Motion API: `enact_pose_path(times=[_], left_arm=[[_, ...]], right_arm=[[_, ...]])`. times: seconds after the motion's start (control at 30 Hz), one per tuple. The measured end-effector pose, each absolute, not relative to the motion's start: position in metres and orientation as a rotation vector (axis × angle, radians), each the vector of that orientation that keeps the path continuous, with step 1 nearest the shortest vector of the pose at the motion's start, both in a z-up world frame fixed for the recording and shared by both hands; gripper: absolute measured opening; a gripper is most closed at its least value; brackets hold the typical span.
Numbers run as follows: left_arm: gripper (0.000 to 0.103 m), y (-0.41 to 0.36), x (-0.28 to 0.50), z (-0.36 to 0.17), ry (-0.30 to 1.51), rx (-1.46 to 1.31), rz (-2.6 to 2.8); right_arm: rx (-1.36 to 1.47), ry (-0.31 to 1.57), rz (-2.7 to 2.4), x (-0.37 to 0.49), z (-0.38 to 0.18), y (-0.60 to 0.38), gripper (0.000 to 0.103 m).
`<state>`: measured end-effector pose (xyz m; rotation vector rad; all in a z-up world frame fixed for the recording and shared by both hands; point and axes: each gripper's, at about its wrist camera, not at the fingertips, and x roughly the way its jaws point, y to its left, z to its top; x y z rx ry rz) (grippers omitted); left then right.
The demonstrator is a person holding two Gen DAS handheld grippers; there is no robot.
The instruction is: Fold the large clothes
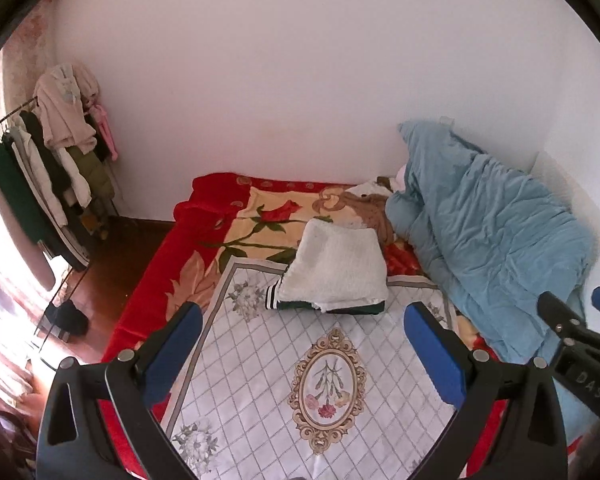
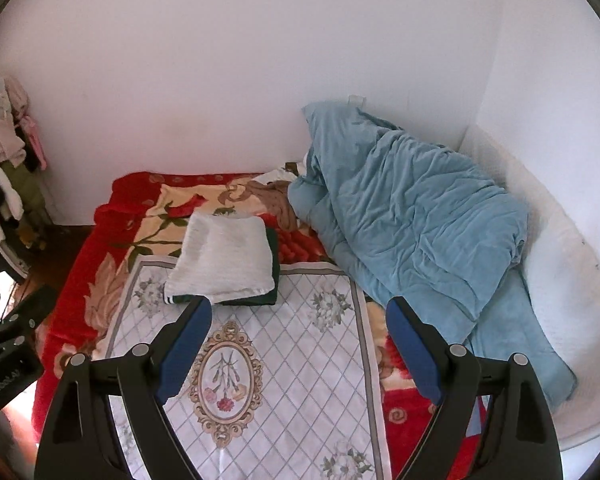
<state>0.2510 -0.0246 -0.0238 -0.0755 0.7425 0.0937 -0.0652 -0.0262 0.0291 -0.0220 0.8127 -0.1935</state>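
A folded white fleece garment [image 1: 336, 268] lies on top of a folded dark green garment [image 1: 352, 309] with striped cuffs, at the far end of a white quilted floral mat [image 1: 300, 360] on the bed. The stack also shows in the right wrist view [image 2: 224, 260], on the mat [image 2: 292, 360]. My left gripper [image 1: 304, 356] is open and empty, held above the mat short of the stack. My right gripper [image 2: 300, 356] is open and empty, also above the mat; its fingers show at the right edge of the left wrist view [image 1: 572, 320].
A crumpled light blue duvet [image 1: 488, 232] fills the bed's right side against the wall. A red rose blanket [image 1: 220, 240] covers the bed. A brown garment [image 1: 374, 208] lies behind the stack. A clothes rack [image 1: 48, 160] stands at the left on the wooden floor.
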Motion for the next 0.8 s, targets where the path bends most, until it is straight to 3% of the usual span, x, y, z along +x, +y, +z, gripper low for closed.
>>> enact_pose_path(times=[0.8], left_arm=[[0.103,-0.021,0.201,0.007,0.773,-0.078,0.092]], right_arm=[[-0.034,0.800,-0.131,-0.102,0.091,-0.013,0.090]])
